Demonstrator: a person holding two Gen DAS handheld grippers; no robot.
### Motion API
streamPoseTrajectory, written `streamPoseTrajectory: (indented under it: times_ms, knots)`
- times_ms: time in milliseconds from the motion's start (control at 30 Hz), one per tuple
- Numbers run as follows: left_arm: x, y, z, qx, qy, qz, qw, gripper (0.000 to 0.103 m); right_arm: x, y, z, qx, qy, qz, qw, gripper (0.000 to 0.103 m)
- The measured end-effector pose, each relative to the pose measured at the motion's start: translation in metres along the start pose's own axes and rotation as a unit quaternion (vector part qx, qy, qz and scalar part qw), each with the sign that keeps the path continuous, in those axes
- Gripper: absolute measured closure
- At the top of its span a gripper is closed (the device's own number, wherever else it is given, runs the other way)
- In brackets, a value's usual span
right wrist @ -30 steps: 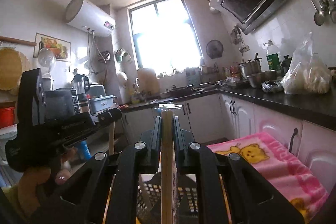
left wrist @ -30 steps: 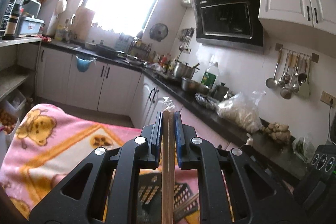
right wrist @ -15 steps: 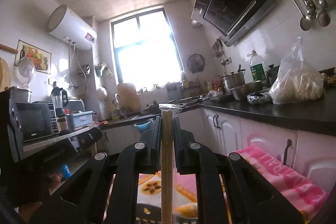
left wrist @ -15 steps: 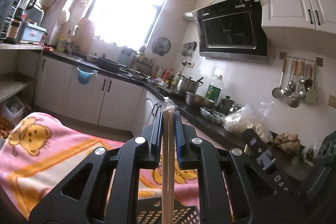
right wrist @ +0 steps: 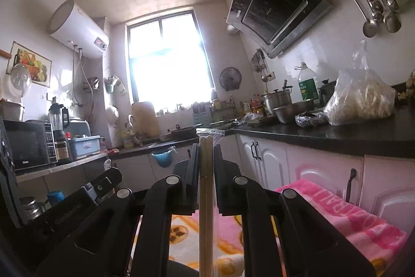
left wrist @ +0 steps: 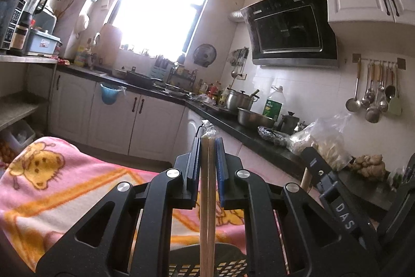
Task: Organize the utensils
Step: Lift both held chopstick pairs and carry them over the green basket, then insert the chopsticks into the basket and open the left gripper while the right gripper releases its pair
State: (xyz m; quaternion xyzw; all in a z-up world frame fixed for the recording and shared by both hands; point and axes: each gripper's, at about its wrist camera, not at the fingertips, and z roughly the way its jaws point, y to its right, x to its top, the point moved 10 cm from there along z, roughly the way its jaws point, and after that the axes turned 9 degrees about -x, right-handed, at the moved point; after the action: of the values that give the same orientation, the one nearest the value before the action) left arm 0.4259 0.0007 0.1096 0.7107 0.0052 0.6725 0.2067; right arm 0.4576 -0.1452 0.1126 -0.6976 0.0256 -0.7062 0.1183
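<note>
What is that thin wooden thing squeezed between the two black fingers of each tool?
Wrapped chopsticks, it seems. The left tool grips one pair in the left wrist view; the right tool grips another pair in the right wrist view.

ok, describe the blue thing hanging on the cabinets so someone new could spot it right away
Start at the bright window and drop to the black countertop under it, then to the white base cabinet doors below. The small blue hanging bin hooks over a door's top edge, just left of two dark handles. It is the only blue item on that white cabinet run.
</note>
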Motion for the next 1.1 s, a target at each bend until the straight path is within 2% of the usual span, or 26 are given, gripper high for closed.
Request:
streamPoseTrajectory:
  times_ms: [333,667,1000,1100]
  knots:
    - [-0.016,-0.009,0.002,0.004,-0.026,-0.003,0.9996,0.097,-0.019,0.007,0.004,-0.012,-0.008,0.004,1.000,0.092]
    - [-0.036,-0.021,-0.006,0.000,-0.090,-0.037,0.9952,0.095,-0.031,0.008,-0.005,0.013,-0.039,0.009,0.999,0.090]
    - [-0.048,-0.024,-0.021,-0.003,-0.123,-0.047,0.9912,0.095,-0.035,0.013,-0.027,0.031,-0.067,0.016,0.997,0.071]
    - [-0.052,-0.025,-0.026,-0.001,-0.130,-0.053,0.9900,0.091,-0.034,0.014,-0.035,0.035,-0.072,0.014,0.997,0.063]
